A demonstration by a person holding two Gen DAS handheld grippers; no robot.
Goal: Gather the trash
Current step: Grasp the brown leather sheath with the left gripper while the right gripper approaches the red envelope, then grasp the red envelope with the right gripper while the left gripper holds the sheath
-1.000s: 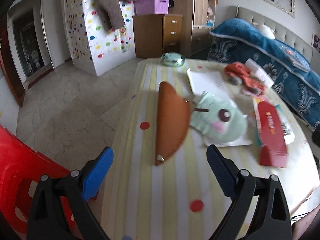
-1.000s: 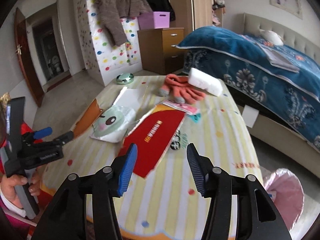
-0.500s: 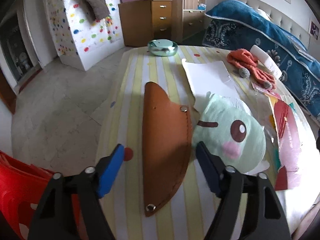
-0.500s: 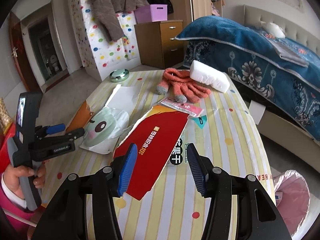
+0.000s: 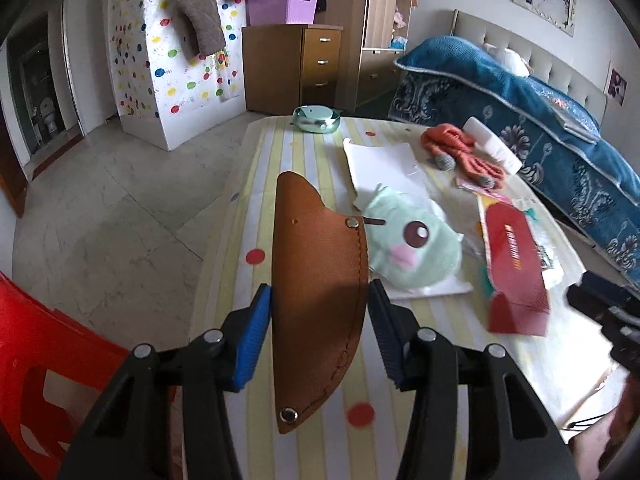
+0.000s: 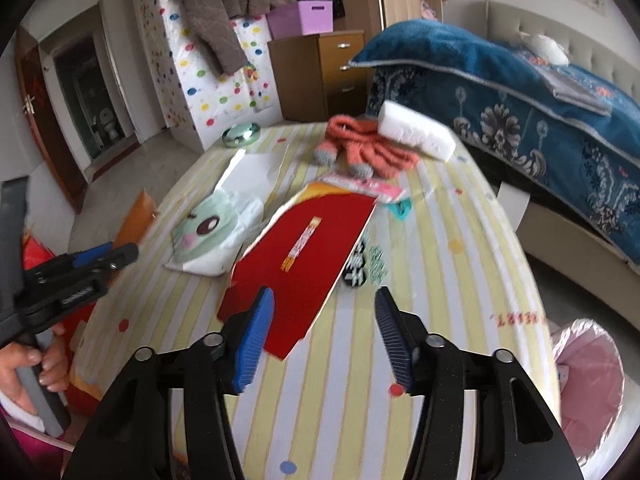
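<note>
A brown leather sheath point(image 5: 316, 280) lies on the striped table point(image 5: 256, 208) near its left edge. My left gripper point(image 5: 320, 320) straddles it, its blue pads at both edges of the sheath; the jaws have narrowed onto it. A mint cartoon-face pack point(image 5: 412, 248) on white paper lies just right of it. A red paper packet point(image 6: 304, 248) lies mid-table. My right gripper point(image 6: 324, 332) is open, empty, above the packet's near corner. The left gripper point(image 6: 92, 264) also shows in the right wrist view.
Orange gloves point(image 6: 360, 148), a white foam block point(image 6: 416, 132), a green round tin point(image 6: 240, 136) and small wrappers point(image 6: 368, 264) lie farther back. A pink-lined bin point(image 6: 588, 376) stands right of the table. A red chair point(image 5: 44, 360) is at left, a bed point(image 5: 540, 128) at right.
My left gripper moved forward over the brown sheath and its jaws closed in to the sheath's edges. My right gripper moved nearer to the red packet, staying open.
</note>
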